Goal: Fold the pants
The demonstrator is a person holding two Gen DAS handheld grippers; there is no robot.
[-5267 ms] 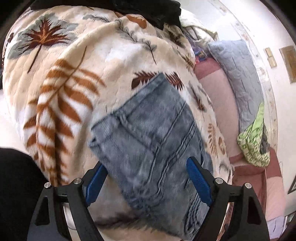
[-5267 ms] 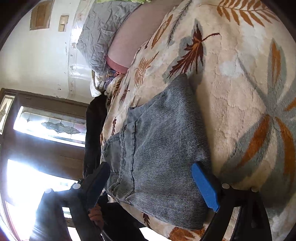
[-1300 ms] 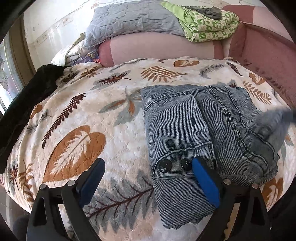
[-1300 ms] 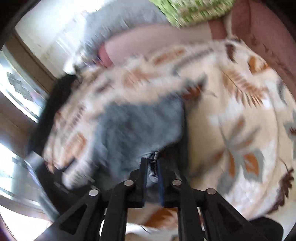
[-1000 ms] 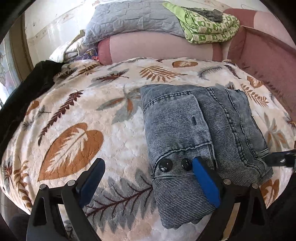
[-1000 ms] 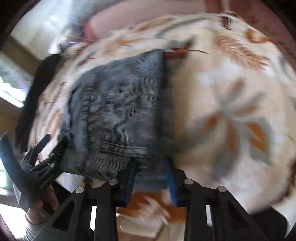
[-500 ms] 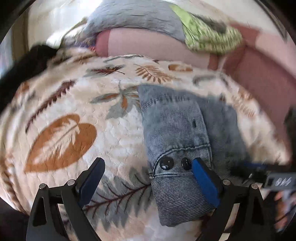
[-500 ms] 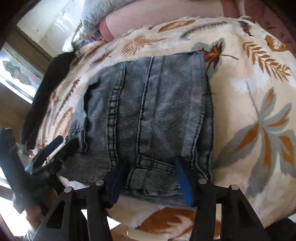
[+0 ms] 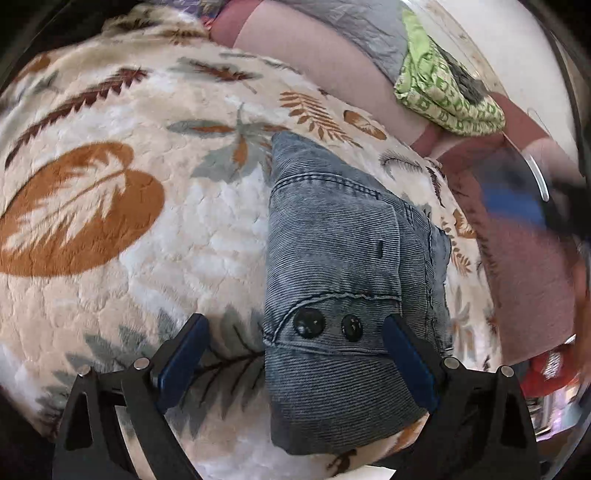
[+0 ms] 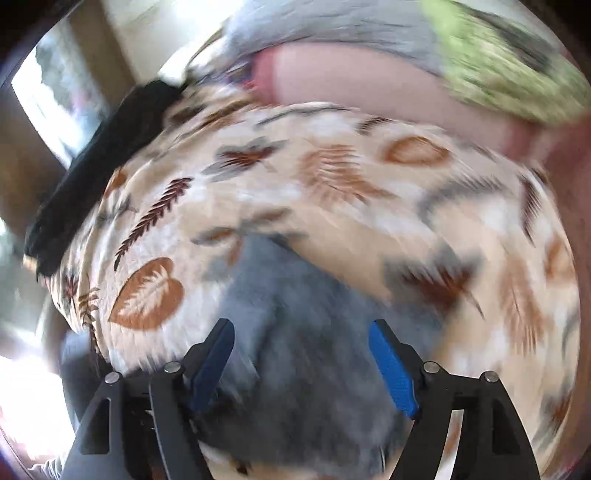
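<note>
Grey-blue denim pants (image 9: 332, 266) lie folded into a compact stack on a cream leaf-print blanket (image 9: 147, 221), two black buttons facing me. My left gripper (image 9: 295, 347) is open and empty, its blue pads just above the near end of the stack. In the right wrist view the picture is motion-blurred; the pants (image 10: 295, 332) show as a grey patch and my right gripper (image 10: 301, 354) is open and empty above them. The right gripper also shows as a blue blur at the far right of the left wrist view (image 9: 517, 206).
A pink bolster (image 9: 314, 48), a grey quilt (image 9: 362, 26) and a folded green cloth (image 9: 443, 92) lie at the back of the bed. A dark garment (image 10: 103, 155) lies at the blanket's left edge near a window. A maroon bed side (image 9: 524, 266) is to the right.
My right gripper, shut on a corner of the pants a second ago, has laid it down, opened and lifted away fast. My left gripper has tilted and drifted slightly, still open.
</note>
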